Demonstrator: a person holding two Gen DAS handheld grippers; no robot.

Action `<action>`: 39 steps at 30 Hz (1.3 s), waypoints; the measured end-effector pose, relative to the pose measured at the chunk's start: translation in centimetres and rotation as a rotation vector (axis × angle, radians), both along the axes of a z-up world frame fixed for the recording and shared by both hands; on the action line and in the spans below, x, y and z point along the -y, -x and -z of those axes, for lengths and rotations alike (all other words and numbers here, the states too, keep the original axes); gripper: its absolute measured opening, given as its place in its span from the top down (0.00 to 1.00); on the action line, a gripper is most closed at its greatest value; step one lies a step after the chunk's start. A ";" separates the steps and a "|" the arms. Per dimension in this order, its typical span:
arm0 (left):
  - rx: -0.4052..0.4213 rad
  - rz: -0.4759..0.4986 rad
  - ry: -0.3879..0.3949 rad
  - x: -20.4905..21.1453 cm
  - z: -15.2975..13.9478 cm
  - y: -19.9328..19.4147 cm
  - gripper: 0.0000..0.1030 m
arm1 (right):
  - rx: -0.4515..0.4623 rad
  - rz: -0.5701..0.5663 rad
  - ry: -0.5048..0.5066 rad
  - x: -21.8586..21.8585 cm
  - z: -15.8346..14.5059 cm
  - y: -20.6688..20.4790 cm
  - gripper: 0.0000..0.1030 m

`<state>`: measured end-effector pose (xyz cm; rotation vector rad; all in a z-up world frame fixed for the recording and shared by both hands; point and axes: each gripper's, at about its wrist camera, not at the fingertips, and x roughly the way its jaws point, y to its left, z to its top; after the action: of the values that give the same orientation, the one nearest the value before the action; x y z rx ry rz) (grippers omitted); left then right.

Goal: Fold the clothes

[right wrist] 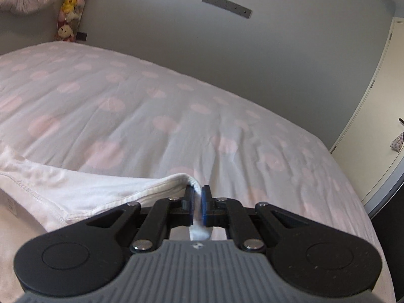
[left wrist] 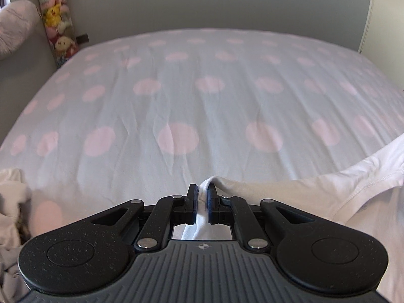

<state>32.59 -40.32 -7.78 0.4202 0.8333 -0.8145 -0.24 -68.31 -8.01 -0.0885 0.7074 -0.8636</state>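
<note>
A white garment stretches between my two grippers over the bed. In the left wrist view my left gripper is shut on a pinched fold of its edge, and the cloth trails off to the right with a stitched hem showing. My right gripper is shut on another part of the same white garment, which runs off to the left with its seam visible. Both grippers hang low above the sheet.
The bed wears a pale sheet with pink dots and reaches the grey wall. A heap of other clothes lies at the near left. A strip of plush toys hangs in the far left corner. A cream door stands right of the bed.
</note>
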 end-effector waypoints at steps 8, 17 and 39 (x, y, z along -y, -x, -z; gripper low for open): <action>-0.062 -0.036 -0.059 1.8 5.6 -2.4 0.94 | -0.052 0.005 -0.144 3.5 5.6 -1.7 0.93; -0.037 -0.026 0.018 0.2 3.5 -1.3 0.81 | -0.010 -0.020 -0.196 4.0 4.4 -0.2 0.68; -0.103 0.171 0.084 6.1 8.0 4.4 0.79 | 0.064 -0.182 -0.330 -0.4 7.5 -3.3 0.84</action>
<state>28.24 -46.44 -15.73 0.3812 0.8633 -1.0334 3.08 -67.86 -15.49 0.1677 0.7610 -0.5652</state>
